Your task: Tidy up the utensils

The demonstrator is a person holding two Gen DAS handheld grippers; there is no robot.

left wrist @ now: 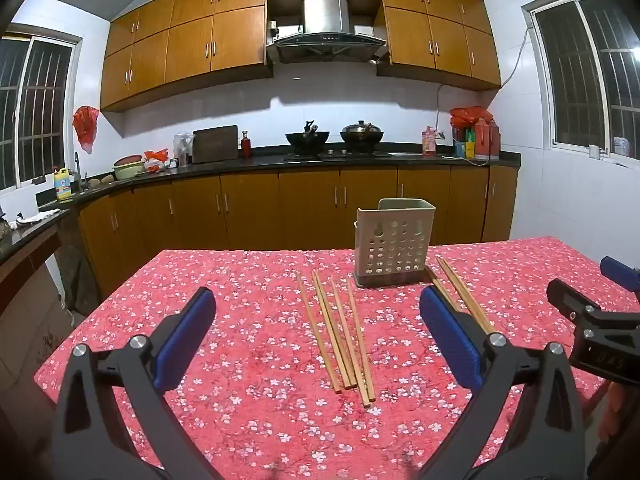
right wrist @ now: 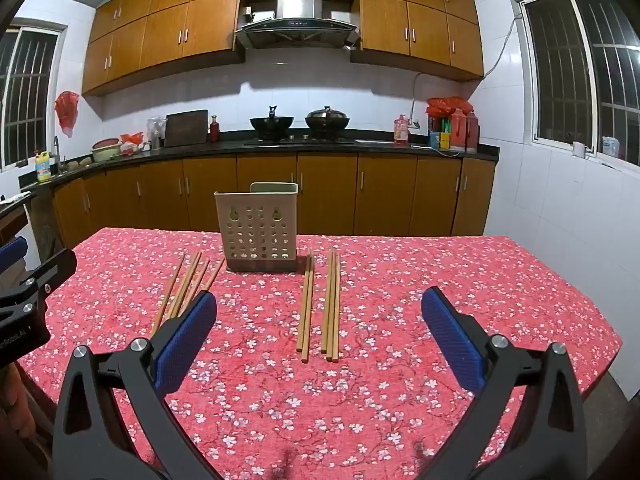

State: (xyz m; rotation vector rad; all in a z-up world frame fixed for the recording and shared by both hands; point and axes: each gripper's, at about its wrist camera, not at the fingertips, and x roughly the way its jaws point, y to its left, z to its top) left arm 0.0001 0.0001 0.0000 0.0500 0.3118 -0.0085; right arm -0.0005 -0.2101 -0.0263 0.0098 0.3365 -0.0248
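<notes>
Chopsticks [left wrist: 334, 330] loose beside holder [left wrist: 394, 240]; both hand-held grippers agape.

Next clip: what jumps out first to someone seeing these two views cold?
The red floral tablecloth fills both views, with a beige perforated holder upright near its far edge. Wooden chopsticks lie flat on either side of it: a fanned left group and a neater right group. Both the left gripper and right gripper hover with jaws wide apart, holding nothing.

Holder [right wrist: 258, 228] stood at table's [right wrist: 460, 280] 12 o'clock; chopsticks [right wrist: 320, 304] lay at its 5, more chopsticks [right wrist: 186, 284] at 7.
</notes>
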